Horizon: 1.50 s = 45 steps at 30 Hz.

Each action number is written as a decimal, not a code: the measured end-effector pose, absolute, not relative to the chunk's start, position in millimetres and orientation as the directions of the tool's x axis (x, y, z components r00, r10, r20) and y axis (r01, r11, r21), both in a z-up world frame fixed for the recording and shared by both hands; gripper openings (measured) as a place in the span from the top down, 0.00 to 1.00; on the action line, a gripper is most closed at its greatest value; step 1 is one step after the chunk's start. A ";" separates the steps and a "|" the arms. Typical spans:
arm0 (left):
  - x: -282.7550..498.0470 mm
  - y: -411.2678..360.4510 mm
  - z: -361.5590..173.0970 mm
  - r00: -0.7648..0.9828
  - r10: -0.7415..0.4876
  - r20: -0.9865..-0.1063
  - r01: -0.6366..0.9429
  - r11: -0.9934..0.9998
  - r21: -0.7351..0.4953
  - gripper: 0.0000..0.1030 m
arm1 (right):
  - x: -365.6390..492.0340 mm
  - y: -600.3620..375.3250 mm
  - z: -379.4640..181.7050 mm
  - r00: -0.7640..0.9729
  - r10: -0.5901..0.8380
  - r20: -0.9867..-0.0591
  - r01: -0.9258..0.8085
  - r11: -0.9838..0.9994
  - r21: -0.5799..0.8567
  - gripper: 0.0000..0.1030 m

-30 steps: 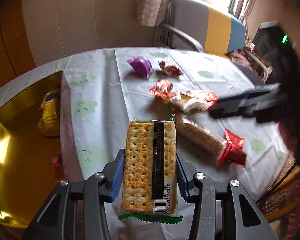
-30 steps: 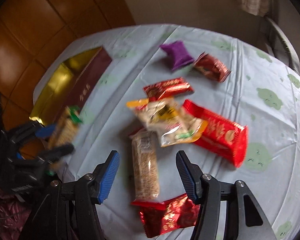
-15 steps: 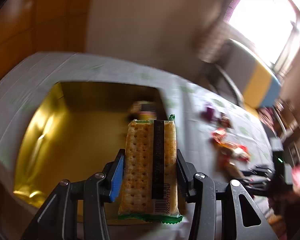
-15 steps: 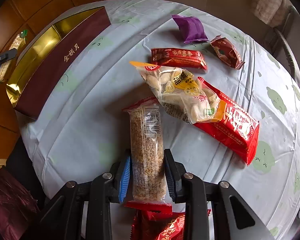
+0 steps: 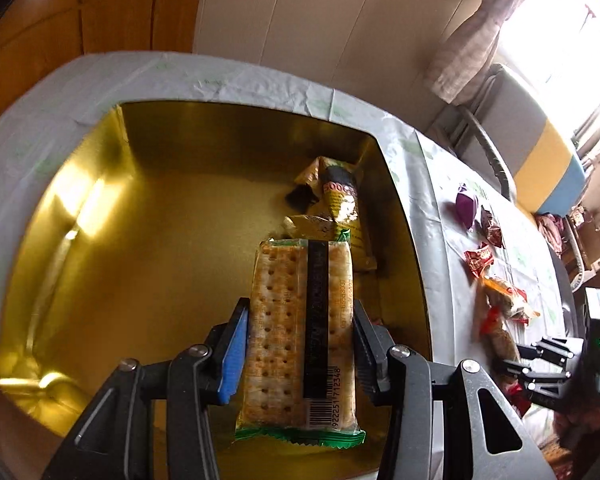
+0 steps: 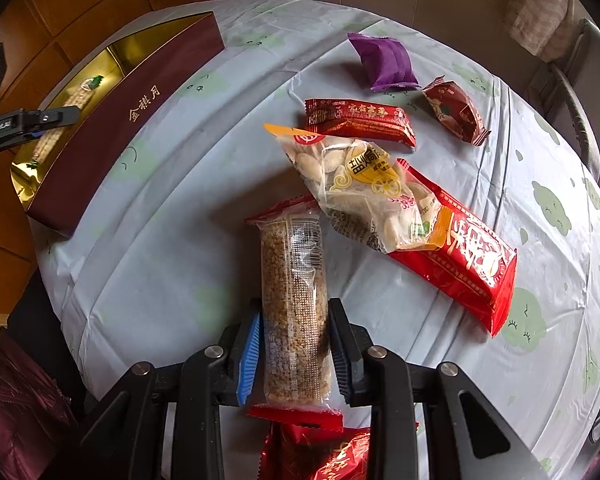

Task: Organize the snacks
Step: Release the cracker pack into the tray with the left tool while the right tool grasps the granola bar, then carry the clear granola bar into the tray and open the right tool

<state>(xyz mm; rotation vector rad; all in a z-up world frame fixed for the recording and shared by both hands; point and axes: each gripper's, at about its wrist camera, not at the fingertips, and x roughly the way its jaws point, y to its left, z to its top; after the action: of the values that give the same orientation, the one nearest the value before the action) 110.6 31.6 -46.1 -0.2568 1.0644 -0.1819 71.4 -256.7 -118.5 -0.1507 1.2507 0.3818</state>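
Blue-padded left claw (image 5: 298, 354) grips a cracker pack (image 5: 300, 332) by its long sides, pads pressed on it, pack pointing away along the fingers. Clear wrap, green crimped ends, black strip down the back with a barcode whose digits partly read "712348". Pack hangs over the open gold box (image 5: 80, 240), above its right half. Just beyond its far end a yellow snack pack (image 5: 342, 208) lies inside the box against the right wall; its print is too small to read.

Right claw (image 6: 296, 354) is clamped narrow on a sesame bar (image 6: 294, 304) in clear wrap with red ends, held near its lower end, the rest reaching forward over the bench (image 6: 160, 264). White print on the wrap is unreadable. Under the claw lies a red foil pack (image 6: 332, 456) with gold marks. Right of the bar's far end, a clear nut bag (image 6: 364, 184) with Chinese characters and a yellow cart logo rests on a long red pack (image 6: 468, 264) with large yellow characters. Farther out: a dark red bar (image 6: 360, 120) with gold writing, a maroon sachet (image 6: 456, 114), a purple sachet (image 6: 386, 62). At far left the box's maroon side carries three gold Chinese characters; the left claw and crackers are over it.
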 end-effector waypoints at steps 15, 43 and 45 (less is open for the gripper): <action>85.4 28.4 -41.5 0.538 -0.103 -0.836 0.017 0.994 -0.112 0.43 | 75.1 -255.3 -116.0 0.286 0.186 -0.940 -0.359 0.930 0.075 0.69; 56.7 65.4 -24.6 0.645 -0.018 -0.764 -0.048 0.997 -0.064 0.37 | 67.9 -192.7 -68.8 0.337 0.266 -0.903 -0.366 0.921 0.135 0.71; 55.1 72.2 -23.6 0.655 -0.011 -0.756 -0.057 0.996 -0.063 0.37 | 73.0 -174.2 -52.4 0.353 0.312 -0.882 -0.384 0.908 0.168 0.71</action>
<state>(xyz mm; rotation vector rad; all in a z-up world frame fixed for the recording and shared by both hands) 55.1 72.2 -23.6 -0.0839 0.8565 0.0260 73.0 -174.2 -52.4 -0.0725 1.1235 0.4506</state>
